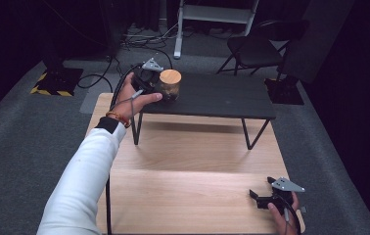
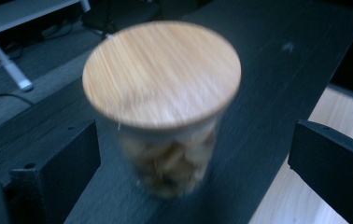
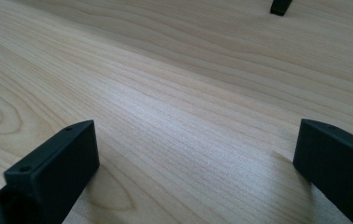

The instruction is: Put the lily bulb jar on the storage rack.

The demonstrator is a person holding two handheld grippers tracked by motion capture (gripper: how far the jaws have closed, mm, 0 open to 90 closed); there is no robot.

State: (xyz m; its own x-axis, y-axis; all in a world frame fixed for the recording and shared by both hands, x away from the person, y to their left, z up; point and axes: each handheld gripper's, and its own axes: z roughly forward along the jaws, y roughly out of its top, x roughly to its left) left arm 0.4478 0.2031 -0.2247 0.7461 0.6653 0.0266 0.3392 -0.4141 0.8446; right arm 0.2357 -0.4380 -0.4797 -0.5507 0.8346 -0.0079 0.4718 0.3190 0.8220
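A: The glass jar (image 2: 165,154) with its wooden lid (image 2: 161,74) is seen standing upright on the black raised shelf (image 1: 222,95), close to that shelf's left end. Some pale, lumpy contents can be made out through the glass, though the left gripper view is blurred.

B: And how is it being approached?

A: The left gripper (image 1: 150,81) is held at the jar, its jaws spread wide, one on either side of the glass and apart from it. Nothing is clamped yet.

B: What could go wrong?

A: If the jaws are closed off-centre, the jar could be pushed sideways, and little shelf is left on that side before the edge. A drop to the wooden table (image 1: 188,196) below would be risked. Smooth glass may also slip if it is squeezed lightly, or the jar could be tipped if it is caught high, near the lid.

B: Is the other tool involved?

A: The right gripper (image 1: 264,196) is rested low on the table, well apart, its jaws likewise spread with nothing between them. No support would be offered from there.
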